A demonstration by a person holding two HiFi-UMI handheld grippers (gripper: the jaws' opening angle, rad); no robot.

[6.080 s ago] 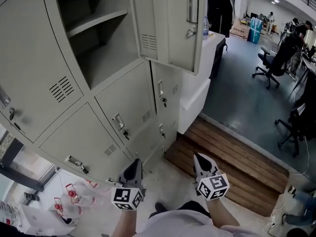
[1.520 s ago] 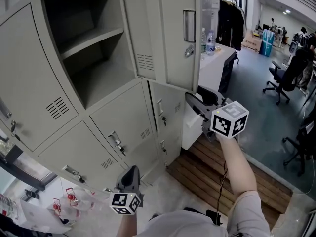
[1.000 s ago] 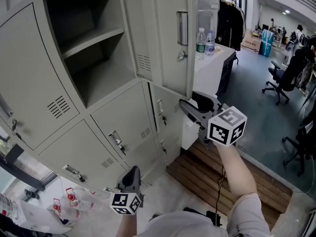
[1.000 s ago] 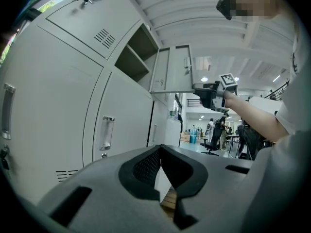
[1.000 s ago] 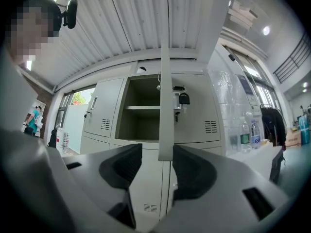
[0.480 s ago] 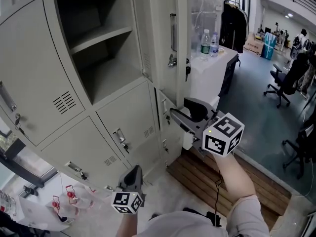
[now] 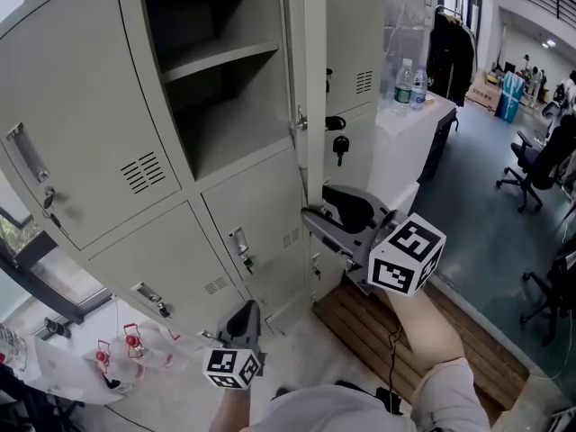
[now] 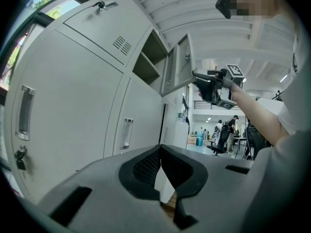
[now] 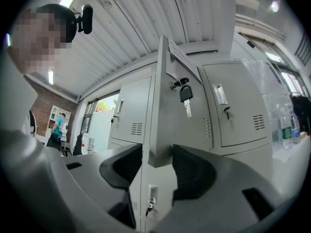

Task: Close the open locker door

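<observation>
The open locker door (image 7: 313, 79) stands edge-on to me in the head view, swung partway out from its empty shelved compartment (image 7: 225, 88). A key (image 9: 186, 98) hangs from its lock. My right gripper (image 7: 310, 216) is raised at the door's lower corner. In the right gripper view that corner of the locker door (image 9: 180, 125) sits between the spread jaws of the right gripper (image 9: 158, 161), close to the right pad, with a gap on the left. My left gripper (image 7: 245, 311) hangs low near the floor; its jaws (image 8: 160, 149) meet at the tips and hold nothing.
Closed lockers fill the cabinet around the open one. A white counter (image 7: 396, 124) with two bottles (image 7: 409, 79) stands right of the cabinet, with a dark coat (image 7: 450, 48) behind it. A wooden platform (image 7: 360, 322) lies below, office chairs (image 7: 531, 165) stand farther right, and a plastic bag (image 7: 117, 358) lies on the floor at left.
The door has swung leftward from wide open to edge-on. My right gripper rose from near the floor to the door's lower corner and moved left with it. The left gripper stayed low.
</observation>
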